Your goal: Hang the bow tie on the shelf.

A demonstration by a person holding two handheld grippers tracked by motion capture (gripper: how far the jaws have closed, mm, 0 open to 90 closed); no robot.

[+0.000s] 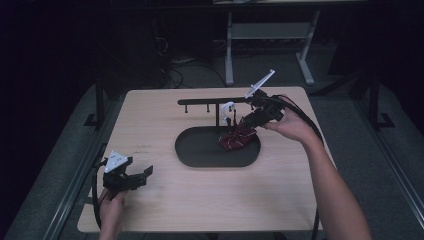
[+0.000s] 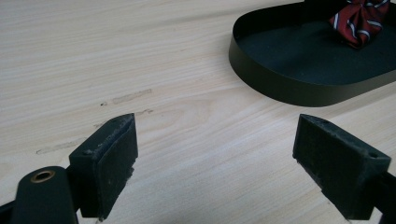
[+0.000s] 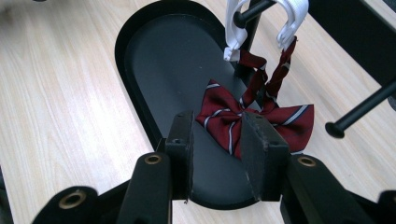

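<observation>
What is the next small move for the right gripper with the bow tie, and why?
Probably draw the right gripper back a little. The bow tie already hangs by its strap from the white hook on the rack bar, over the black tray, and the fingers seem loose around it.

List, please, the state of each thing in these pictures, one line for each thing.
Bow tie: hanging by its strap from the white clip, between the right jaws.
White clip: hooked over the stand's bar.
Stand: upright in the tray.
Tray: flat on the table.
Right gripper: partly closed around the tie; contact unclear.
Left gripper: open, empty.
</observation>
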